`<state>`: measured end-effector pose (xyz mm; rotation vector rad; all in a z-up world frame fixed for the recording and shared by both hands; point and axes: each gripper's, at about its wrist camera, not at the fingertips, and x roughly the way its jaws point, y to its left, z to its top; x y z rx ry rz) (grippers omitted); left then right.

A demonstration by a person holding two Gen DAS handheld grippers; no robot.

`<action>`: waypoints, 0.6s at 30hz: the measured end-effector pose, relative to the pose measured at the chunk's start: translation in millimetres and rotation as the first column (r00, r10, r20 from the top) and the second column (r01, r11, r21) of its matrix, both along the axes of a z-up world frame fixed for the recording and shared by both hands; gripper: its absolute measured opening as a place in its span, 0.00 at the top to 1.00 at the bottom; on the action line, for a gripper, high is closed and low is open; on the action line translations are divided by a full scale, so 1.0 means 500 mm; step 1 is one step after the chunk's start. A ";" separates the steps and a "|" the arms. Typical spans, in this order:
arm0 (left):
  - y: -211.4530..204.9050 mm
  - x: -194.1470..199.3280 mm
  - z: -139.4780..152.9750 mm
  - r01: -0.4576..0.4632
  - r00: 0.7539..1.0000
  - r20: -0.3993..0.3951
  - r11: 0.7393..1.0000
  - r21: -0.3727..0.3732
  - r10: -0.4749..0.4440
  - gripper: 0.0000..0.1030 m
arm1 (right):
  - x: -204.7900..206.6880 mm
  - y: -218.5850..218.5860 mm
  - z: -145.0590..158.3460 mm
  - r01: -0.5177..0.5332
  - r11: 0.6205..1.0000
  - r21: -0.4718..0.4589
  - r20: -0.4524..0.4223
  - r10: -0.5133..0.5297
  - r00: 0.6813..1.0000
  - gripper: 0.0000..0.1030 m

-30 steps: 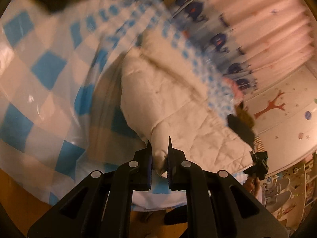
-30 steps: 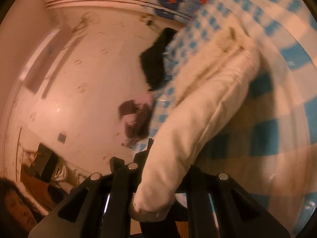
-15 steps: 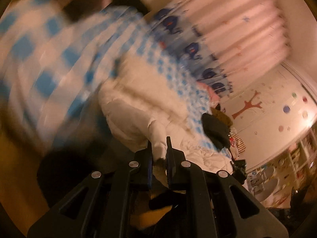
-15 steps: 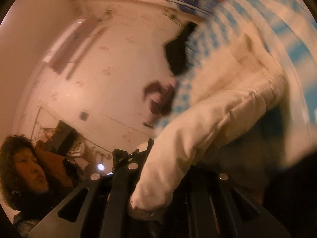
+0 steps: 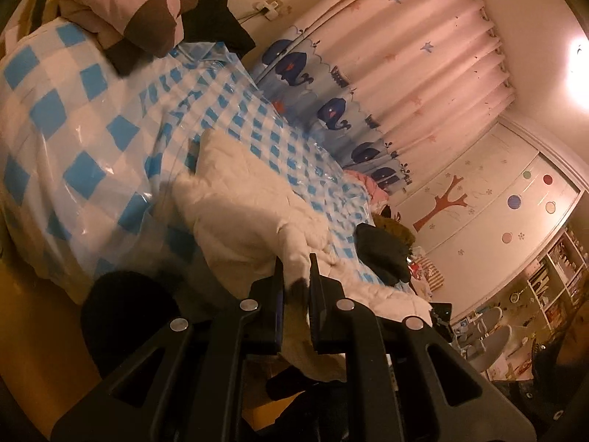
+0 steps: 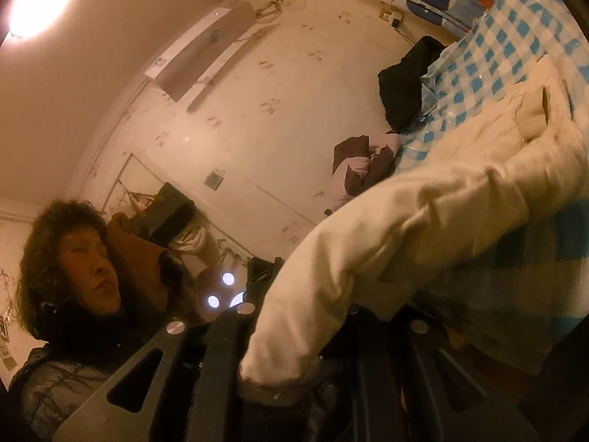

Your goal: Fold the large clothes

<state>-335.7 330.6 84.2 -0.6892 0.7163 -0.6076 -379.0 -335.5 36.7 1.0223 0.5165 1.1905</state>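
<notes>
A: What is the left gripper [image 5: 294, 272] doing at the bottom centre of its view?

B: Its two black jaws are standing almost together, pinching a fold of the cream quilted jacket [image 5: 250, 199]. The cloth is running up between the pads and spreading toward the middle of the frame.

A: And where is the jacket lying?

B: It is sprawling across the blue-and-white checked cover [image 5: 73, 118] of the bed, which is filling the left and centre of that view. The cover is looking glossy, like plastic sheeting.

A: What about the right gripper [image 6: 294, 331]?

B: It is sitting at the bottom centre of its own view, mostly buried under a sleeve [image 6: 368, 258] of the same jacket. The sleeve is passing between the jaws, cuff end hanging at the lower edge. The jaws have just been easing apart a little, but the cloth is still filling the gap and the pads are hidden, so I am reading it as gripping.

A: Anything else around the bed?

B: A pink and brown pillow [image 5: 140, 3] is resting at the upper left of the left view, with a black garment [image 5: 217, 14] just beside it. A curtain [image 5: 405, 73] with whales is hanging along the upper right. Another dark garment [image 5: 383, 254] is lying on the cover to the right of the jacket. In the right view, a person [image 6: 73, 258] is standing at the lower left.
</notes>
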 end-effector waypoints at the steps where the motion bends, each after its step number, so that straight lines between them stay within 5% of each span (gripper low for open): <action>1: 0.008 0.004 -0.013 -0.010 1.000 -0.018 1.000 -0.013 0.009 0.91 | 0.006 -0.003 -0.015 0.012 1.000 0.005 -0.025 -0.012 1.000 0.85; 4: 0.025 0.017 -0.051 -0.030 0.998 -0.058 0.997 -0.070 0.026 0.91 | 0.022 -0.017 -0.063 0.039 0.997 0.073 -0.081 -0.033 0.996 0.85; 7: 0.020 0.044 -0.032 -0.032 0.999 -0.032 0.996 -0.083 0.029 0.91 | 0.039 -0.023 -0.043 0.047 0.995 0.085 -0.053 -0.043 0.998 0.85; 13: -0.022 0.173 0.105 -0.009 0.994 0.107 0.997 -0.072 0.017 0.91 | 0.173 -0.045 0.045 0.090 0.989 0.120 0.010 -0.092 0.996 0.84; 18: -0.082 0.392 0.181 0.009 0.990 0.141 0.999 -0.052 -0.002 0.91 | 0.355 -0.077 0.079 0.195 0.968 0.159 -0.047 -0.190 0.981 0.84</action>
